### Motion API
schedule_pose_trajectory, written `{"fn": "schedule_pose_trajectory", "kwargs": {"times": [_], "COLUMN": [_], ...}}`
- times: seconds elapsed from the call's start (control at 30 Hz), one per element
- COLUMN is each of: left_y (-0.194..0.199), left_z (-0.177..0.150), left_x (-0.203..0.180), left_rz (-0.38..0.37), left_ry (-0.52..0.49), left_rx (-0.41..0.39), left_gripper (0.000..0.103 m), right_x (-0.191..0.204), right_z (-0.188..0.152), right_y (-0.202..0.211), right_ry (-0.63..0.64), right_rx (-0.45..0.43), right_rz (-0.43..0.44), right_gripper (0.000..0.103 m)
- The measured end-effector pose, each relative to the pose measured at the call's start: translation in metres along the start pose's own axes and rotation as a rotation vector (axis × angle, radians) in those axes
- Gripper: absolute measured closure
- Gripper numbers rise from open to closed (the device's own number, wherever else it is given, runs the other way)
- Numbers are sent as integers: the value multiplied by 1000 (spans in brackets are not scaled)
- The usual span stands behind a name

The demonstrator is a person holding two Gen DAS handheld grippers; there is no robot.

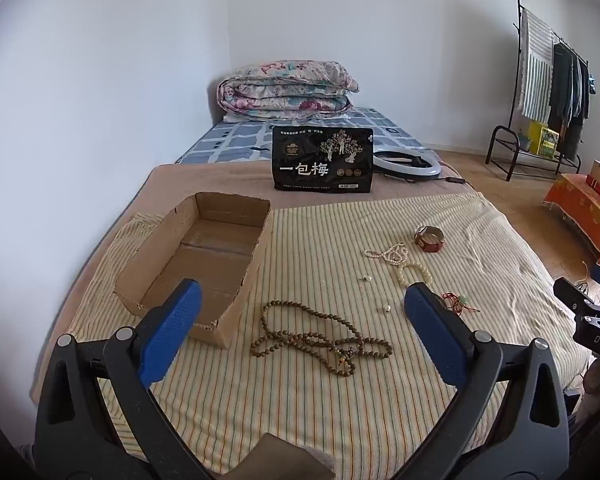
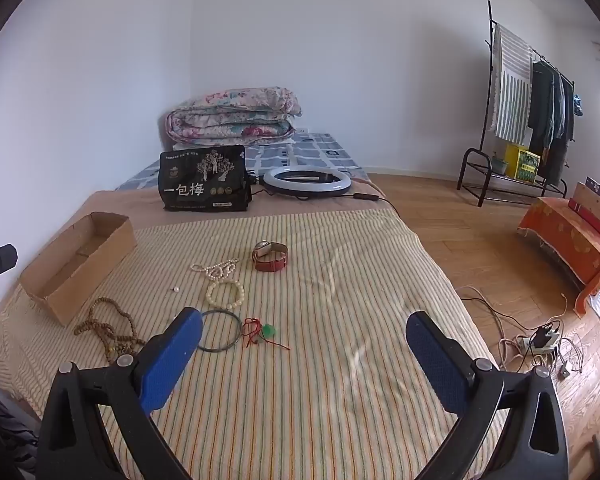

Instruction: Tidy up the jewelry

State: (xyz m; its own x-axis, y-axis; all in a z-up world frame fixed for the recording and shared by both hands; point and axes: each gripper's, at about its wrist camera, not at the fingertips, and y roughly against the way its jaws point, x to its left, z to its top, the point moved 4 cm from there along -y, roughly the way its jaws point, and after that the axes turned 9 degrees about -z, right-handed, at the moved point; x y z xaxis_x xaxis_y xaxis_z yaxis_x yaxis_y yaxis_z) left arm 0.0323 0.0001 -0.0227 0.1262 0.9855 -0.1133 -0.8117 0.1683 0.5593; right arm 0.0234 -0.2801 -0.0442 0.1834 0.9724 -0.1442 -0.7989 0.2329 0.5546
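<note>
An open empty cardboard box sits at the left on the striped cloth. Jewelry lies scattered: a brown wooden bead necklace, a pearl necklace, a cream bead bracelet, a red-strap watch, a thin dark bangle, a red cord with a green pendant, and loose pearls. My left gripper is open above the wooden beads. My right gripper is open, just right of the bangle and cord.
A black snack bag and a ring light stand behind the cloth, with a folded floral quilt at the bed's far end. At the right are a clothes rack, an orange-covered stool and cables on the wood floor.
</note>
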Motion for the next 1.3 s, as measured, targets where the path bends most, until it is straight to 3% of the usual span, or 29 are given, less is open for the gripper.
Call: {"fn": "schedule_pose_trajectory", "kwargs": {"times": [1.3], "left_y": [6], "left_z": [8], "left_x": [3], "left_rz": [11], "left_ry": [-7], "left_rx": [-10], "left_gripper": [0], "right_x": [-1], "right_z": [-1], "right_y": [-2], "right_ry": [-23], "right_rx": [3], "right_rz": [14], "right_gripper": [0]}}
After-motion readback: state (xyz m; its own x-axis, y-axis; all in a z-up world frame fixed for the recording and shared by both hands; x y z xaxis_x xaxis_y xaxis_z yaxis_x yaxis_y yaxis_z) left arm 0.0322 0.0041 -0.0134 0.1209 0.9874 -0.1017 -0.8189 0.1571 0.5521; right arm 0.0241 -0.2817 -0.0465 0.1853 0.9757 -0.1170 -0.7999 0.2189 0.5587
